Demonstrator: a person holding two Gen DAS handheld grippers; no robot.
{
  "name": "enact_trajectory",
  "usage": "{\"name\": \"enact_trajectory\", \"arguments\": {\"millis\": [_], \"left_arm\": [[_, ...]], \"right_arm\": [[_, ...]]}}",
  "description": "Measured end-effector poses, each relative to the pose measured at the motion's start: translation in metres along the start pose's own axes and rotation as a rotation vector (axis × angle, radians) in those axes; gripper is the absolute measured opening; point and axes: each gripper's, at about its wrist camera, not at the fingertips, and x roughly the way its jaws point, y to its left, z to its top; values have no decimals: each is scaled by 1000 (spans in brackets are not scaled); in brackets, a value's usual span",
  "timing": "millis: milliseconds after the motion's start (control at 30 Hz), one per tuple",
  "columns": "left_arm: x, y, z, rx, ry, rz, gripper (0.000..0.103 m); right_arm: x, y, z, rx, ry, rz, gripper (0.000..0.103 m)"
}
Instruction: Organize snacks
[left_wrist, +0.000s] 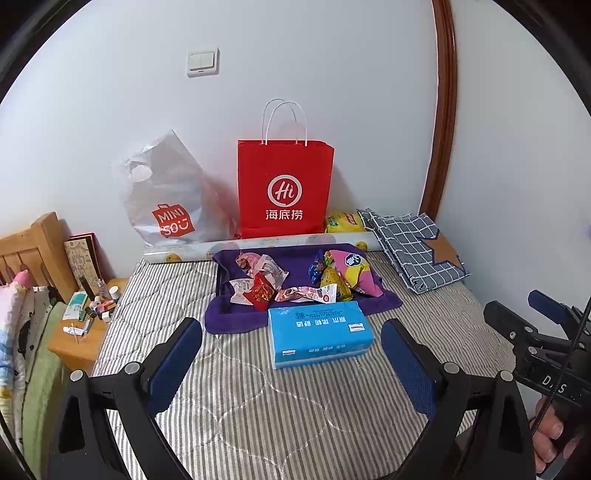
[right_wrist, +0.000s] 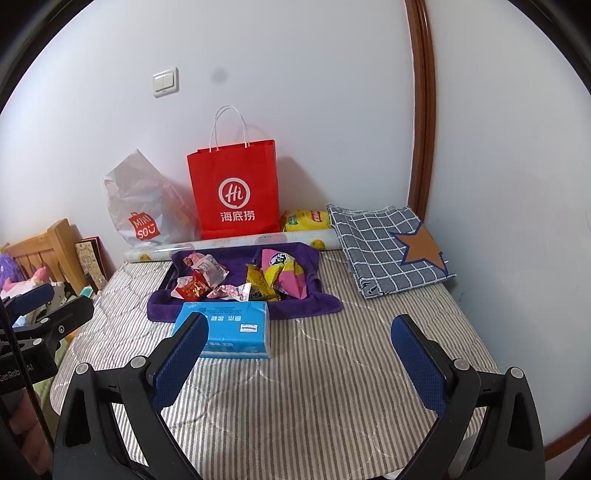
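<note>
Several snack packets lie on a purple cloth draped over a tray on the striped bed. A red packet and pink-white packets lie on the left. A pink and yellow bag and gold packets lie on the right. My left gripper is open and empty, hovering in front of a blue tissue pack. My right gripper is open and empty, right of the tissue pack; it also shows in the left wrist view.
A red paper bag and a grey plastic bag stand against the wall. A yellow pack, a paper roll and a folded checked cloth lie behind. A nightstand stands left.
</note>
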Motion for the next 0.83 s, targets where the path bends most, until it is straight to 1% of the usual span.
{"name": "enact_trajectory", "arguments": {"millis": [833], "left_arm": [[1,1,0,-6,3,2,98]], "right_arm": [[-2,0,1,1,-2,4,99]]}}
